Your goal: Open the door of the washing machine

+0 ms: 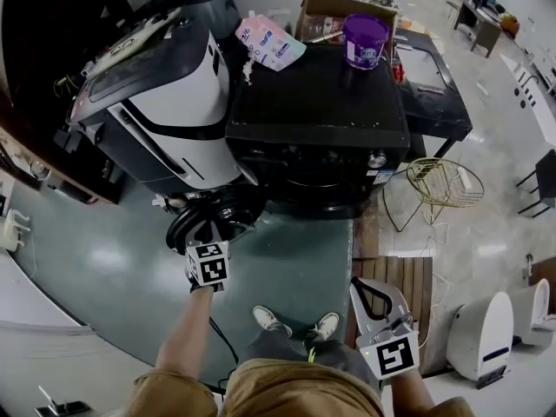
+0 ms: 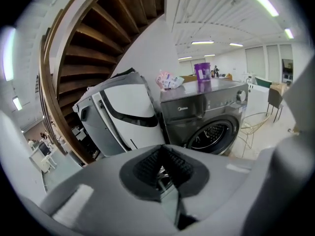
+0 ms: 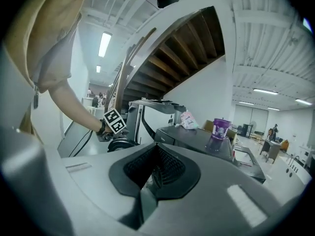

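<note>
Dark washing machine (image 1: 321,102) at centre, round door (image 1: 219,218) swung out off its front — left gripper (image 1: 207,241) just beside that door. On top, purple tub (image 1: 365,40) and pink pouch (image 1: 270,42). Low down, right gripper (image 1: 370,288), well apart from the machine.

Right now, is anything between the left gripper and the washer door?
Nothing visible. In the head view the left gripper, jaws together, sits just in front of the door. The door already hangs open at the front left of the washing machine, beside the tilted white appliance. I can't tell whether gripper and door touch.
</note>
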Demonstrator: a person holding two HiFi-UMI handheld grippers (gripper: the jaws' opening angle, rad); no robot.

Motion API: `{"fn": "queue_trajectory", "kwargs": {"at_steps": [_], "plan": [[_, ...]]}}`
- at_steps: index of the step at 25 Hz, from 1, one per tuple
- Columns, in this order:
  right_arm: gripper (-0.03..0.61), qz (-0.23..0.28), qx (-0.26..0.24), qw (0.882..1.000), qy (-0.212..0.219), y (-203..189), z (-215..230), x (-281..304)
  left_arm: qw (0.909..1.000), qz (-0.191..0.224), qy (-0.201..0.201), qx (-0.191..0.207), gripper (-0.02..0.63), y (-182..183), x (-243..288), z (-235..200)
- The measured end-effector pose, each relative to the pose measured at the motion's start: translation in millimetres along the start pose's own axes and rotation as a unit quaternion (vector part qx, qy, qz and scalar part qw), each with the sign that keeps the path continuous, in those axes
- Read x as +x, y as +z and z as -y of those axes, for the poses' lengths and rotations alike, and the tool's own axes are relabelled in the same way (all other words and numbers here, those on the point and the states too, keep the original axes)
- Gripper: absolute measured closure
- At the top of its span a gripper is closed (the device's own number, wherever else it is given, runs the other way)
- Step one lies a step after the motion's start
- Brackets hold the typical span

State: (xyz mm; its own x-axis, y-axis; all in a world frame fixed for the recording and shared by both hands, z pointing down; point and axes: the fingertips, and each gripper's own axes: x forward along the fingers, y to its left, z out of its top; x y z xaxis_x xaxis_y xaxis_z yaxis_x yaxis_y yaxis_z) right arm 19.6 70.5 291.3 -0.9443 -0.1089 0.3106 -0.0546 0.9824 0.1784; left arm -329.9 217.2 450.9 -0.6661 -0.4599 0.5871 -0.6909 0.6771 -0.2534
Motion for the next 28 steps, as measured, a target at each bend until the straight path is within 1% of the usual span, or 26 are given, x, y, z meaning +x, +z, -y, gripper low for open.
{"fn": "queue_trajectory", "kwargs": {"at_steps": [3, 6, 12, 15, 18, 23, 26, 28], "plan": [[0.572, 0.019, -0.006, 1.0, -0.01, 9, 16, -10, 0.9996, 0.025, -0.008, 0.007, 0.555, 21, -20, 18], [0.572, 0.034, -0.014, 0.999, -0.02, 19, 30, -18, 0.9987, 0.049, -0.016, 0.003, 0.555, 41, -44, 32], [0.572, 0.064, -0.043, 0.997, -0.032, 43, 45, -21, 0.994, 0.101, -0.041, 0.009, 0.555, 80, -83, 49], [0.572, 0.074, -0.048, 0.995, -0.039, 56, 45, -23, 0.9912, 0.122, -0.051, 0.006, 0.555, 93, -101, 47], [0.572, 0.08, -0.048, 0.995, -0.047, 65, 45, -23, 0.9869, 0.148, -0.064, 0.003, 0.555, 114, -119, 45], [0.572, 0.095, -0.062, 0.992, -0.059, 82, 45, -23, 0.9767, 0.197, -0.085, -0.005, 0.555, 154, -148, 33], [0.572, 0.096, -0.069, 0.991, -0.068, 90, 45, -27, 0.971, 0.221, -0.091, -0.014, 0.555, 171, -166, 22], [0.572, 0.099, -0.069, 0.99, -0.079, 94, 49, -31, 0.9672, 0.236, -0.092, -0.012, 0.555, 181, -177, 16]]}}
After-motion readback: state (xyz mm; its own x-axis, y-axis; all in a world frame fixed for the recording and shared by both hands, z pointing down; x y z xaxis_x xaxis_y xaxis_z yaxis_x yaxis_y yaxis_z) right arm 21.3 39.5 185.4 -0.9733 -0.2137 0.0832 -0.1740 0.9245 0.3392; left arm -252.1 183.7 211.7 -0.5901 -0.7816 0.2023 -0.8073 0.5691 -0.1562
